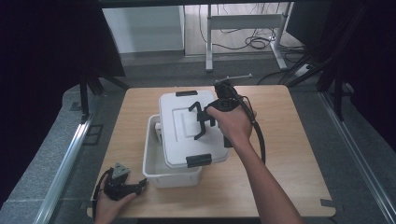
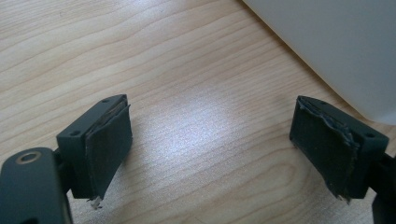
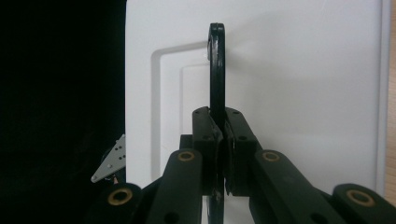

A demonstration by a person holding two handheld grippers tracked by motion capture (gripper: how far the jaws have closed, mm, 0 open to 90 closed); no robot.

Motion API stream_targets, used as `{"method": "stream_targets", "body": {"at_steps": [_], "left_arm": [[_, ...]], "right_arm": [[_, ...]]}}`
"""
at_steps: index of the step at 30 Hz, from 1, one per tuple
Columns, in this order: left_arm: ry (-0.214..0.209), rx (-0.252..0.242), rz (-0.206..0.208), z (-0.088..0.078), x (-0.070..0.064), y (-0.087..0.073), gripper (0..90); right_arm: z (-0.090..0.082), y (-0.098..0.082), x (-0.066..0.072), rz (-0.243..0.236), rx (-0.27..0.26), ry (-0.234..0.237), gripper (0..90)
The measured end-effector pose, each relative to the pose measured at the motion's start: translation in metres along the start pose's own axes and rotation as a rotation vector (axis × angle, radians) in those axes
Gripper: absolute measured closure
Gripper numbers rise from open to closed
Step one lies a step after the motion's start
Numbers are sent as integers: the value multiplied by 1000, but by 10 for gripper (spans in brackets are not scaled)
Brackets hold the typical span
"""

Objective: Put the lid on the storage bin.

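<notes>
Right tongs (image 3: 219,140) clamp lid handle (image 3: 216,65) | white lid (image 1: 187,128) askew over bin (image 1: 156,170) | left tongs (image 2: 210,140) wide

Black claws (image 3: 219,154) with brass-ringed pivots, frayed dark pads (image 2: 109,149), trailing black cable (image 1: 259,135).

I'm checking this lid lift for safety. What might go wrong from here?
The right gripper pinches only the thin black handle, so the white lid may swing or slip. The lid sits askew over the white box, so it might catch the rim. The left gripper rests open on the table, not steadying the box.
</notes>
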State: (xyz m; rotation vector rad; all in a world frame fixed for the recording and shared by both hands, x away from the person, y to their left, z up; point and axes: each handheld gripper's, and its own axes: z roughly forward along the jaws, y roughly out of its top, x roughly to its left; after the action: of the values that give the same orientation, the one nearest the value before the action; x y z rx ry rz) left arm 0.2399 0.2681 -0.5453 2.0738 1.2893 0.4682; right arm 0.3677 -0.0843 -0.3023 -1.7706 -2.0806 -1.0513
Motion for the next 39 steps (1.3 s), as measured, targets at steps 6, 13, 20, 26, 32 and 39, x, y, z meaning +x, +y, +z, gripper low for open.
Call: {"method": "stream_targets", "body": {"at_steps": [6,13,20,26,32,39], "left_arm": [[-2,1,2,0,0,0,129],[-2,1,2,0,0,0,129],[-3,0,3,0,0,0,130],[-5,1,5,0,1,0,130],[-5,1,6,0,1,0,130],[-5,-1,5,0,1,0,130]], "right_arm": [[9,-1,7,-4,14,-5,851],[16,-3,15,0,33,14,851],[23,-4,26,-7,47,10,851],[31,-5,29,7,59,-6,851],[40,-7,32,15,69,-16,851],[52,-8,32,41,88,-21,851]]}}
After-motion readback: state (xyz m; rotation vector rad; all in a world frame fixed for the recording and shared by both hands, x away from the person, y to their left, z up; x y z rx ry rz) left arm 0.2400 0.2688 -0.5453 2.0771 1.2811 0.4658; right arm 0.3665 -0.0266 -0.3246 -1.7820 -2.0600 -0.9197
